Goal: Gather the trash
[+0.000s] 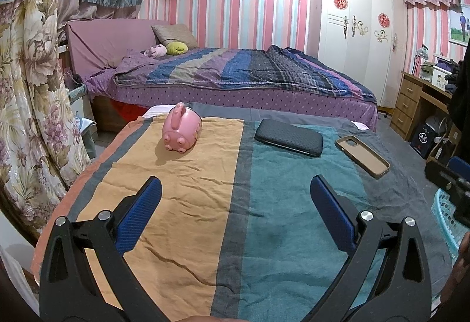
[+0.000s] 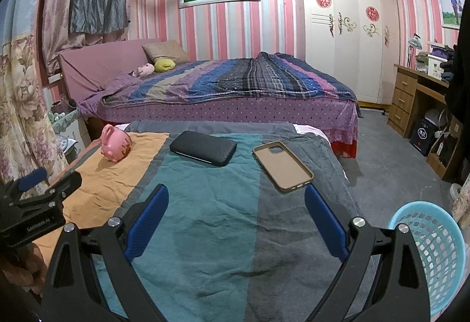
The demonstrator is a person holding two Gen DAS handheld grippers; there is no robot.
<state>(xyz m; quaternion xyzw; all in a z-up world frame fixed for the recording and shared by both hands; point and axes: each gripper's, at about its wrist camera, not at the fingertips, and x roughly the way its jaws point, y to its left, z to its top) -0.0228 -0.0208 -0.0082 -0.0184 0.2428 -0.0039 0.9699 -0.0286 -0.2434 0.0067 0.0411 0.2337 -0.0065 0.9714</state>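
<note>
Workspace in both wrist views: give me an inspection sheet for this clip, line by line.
Surface: striped cloth in orange, teal and grey bands, wrinkled, covering the work surface.
Job's things: pink pig figure on the orange band; black case on the teal band; empty tan phone case lying open side up on the grey band; blue basket beside the surface on the right, nothing seen inside.
Clutter: nothing seen beyond those three items.
Grippers: left gripper and right gripper both open, holding nothing, above the cloth.
Cables: nothing seen on the surface.
Surroundings: bed behind, white wardrobe, wooden desk at right, floral curtain at left.
</note>
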